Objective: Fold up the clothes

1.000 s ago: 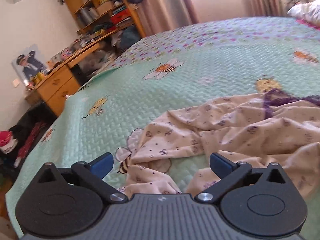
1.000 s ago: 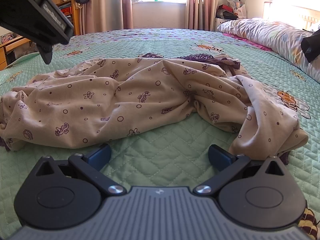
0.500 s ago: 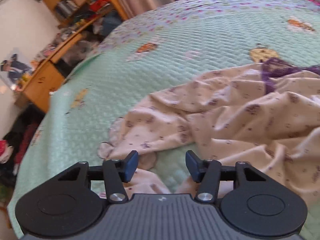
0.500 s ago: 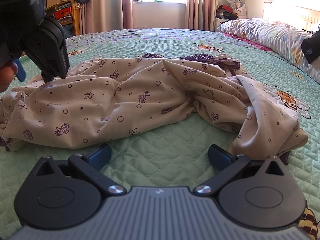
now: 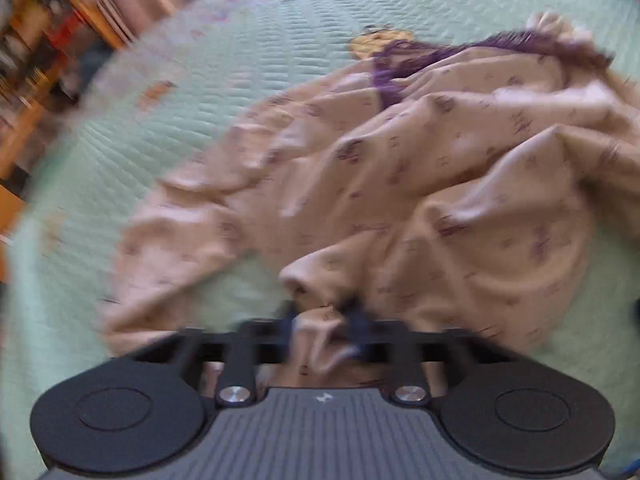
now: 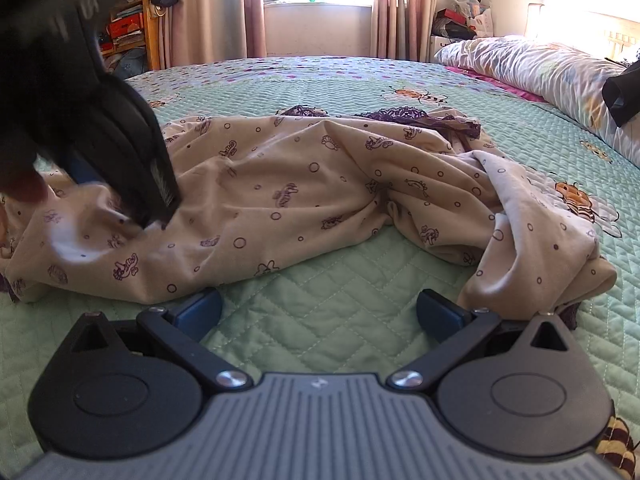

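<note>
Behind bunched garment [image 5: 320, 332], blurred left fingers [image 5: 358, 320]

2 low wrist views, shared garment [image 6: 304, 196]

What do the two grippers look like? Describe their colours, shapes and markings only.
Both are the same build. The right gripper has a ribbed grey body with a small pale logo, two round black discs, black linkage arms on silver pivot screws, and blue pads. The left gripper matches, though blurred. No cables or sleeves show.

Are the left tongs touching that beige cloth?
Touching. In the left wrist view the closing left tongs have a fold of the beige cloth between them.
</note>
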Demonstrator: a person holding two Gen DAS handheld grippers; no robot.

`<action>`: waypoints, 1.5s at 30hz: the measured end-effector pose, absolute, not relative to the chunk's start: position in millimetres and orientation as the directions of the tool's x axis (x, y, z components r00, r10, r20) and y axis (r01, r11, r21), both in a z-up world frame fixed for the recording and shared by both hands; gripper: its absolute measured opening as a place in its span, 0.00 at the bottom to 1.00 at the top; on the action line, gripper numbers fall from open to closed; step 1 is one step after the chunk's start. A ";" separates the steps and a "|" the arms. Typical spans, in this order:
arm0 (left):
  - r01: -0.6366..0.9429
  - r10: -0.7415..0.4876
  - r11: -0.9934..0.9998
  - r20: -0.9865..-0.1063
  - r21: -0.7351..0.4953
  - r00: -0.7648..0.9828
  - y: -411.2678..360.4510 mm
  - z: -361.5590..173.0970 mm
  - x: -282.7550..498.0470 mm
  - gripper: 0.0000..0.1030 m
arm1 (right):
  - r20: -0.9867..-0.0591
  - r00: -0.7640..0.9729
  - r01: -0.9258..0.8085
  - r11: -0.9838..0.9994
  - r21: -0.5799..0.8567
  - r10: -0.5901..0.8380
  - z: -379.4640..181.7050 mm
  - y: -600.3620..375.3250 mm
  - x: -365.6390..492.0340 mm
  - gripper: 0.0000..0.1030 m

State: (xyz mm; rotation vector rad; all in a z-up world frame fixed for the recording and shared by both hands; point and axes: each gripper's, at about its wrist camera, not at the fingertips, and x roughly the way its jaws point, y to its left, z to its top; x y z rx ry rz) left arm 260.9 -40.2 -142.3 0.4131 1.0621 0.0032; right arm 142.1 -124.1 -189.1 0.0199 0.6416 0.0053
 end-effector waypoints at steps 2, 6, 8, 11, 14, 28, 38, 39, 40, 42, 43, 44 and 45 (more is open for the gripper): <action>0.182 0.181 0.933 -0.843 0.310 0.506 -40.7 -142.2 260.2 0.09 | -0.598 0.801 0.001 1.000 0.021 0.012 -188.9 -124.7 142.2 1.00; -0.015 0.218 0.963 -0.745 0.269 0.631 -18.8 -103.9 246.8 0.08 | -0.599 0.801 0.001 1.000 0.021 0.011 -188.4 -124.9 142.5 1.00; -0.109 0.269 0.958 -0.704 0.265 0.657 -1.9 -86.8 242.2 0.08 | -0.598 0.801 0.001 1.000 0.021 0.012 -188.4 -125.1 142.0 1.00; -0.261 0.369 0.929 -0.661 0.261 0.654 28.0 -67.6 238.3 0.08 | -0.598 0.801 0.001 1.000 0.022 0.012 -188.5 -124.9 141.3 1.00; -0.408 0.474 0.875 -0.626 0.260 0.619 59.0 -53.4 236.0 0.05 | -0.598 0.801 0.001 1.000 0.021 0.012 -188.4 -124.3 141.0 1.00; -0.431 0.567 0.821 -0.619 0.374 0.543 35.0 -68.1 252.7 0.10 | -0.598 0.802 0.001 1.000 0.022 0.012 -189.0 -126.3 141.4 1.00; -0.444 0.614 0.788 -0.595 0.426 0.519 33.6 -65.8 265.2 0.18 | -0.598 0.801 0.002 1.000 0.021 0.011 -188.0 -124.2 142.3 1.00; -0.438 0.600 0.799 -0.602 0.413 0.527 33.0 -65.3 263.6 0.18 | -0.598 0.801 0.002 1.000 0.021 0.011 -188.1 -123.9 142.2 1.00; -0.432 0.594 0.803 -0.595 0.410 0.541 31.0 -63.7 258.9 0.14 | -0.598 0.801 0.002 1.000 0.020 0.010 -188.2 -123.6 142.0 1.00; -0.423 0.573 0.819 -0.590 0.388 0.569 30.1 -56.3 244.8 0.11 | -0.598 0.801 0.002 1.000 0.023 0.012 -188.2 -124.4 141.7 1.00; -0.419 0.554 0.832 -0.594 0.364 0.584 31.4 -51.6 236.9 0.03 | -0.598 0.801 0.002 1.000 0.023 0.012 -188.2 -124.6 141.6 1.00; -0.423 0.537 0.843 -0.582 0.333 0.611 32.4 -44.1 225.6 0.00 | -0.598 0.801 0.002 1.000 0.023 0.012 -188.2 -124.6 141.6 1.00; -0.427 0.520 0.853 -0.569 0.301 0.637 33.4 -36.5 214.2 0.00 | -0.598 0.801 0.002 1.000 0.022 0.011 -188.1 -124.4 141.6 1.00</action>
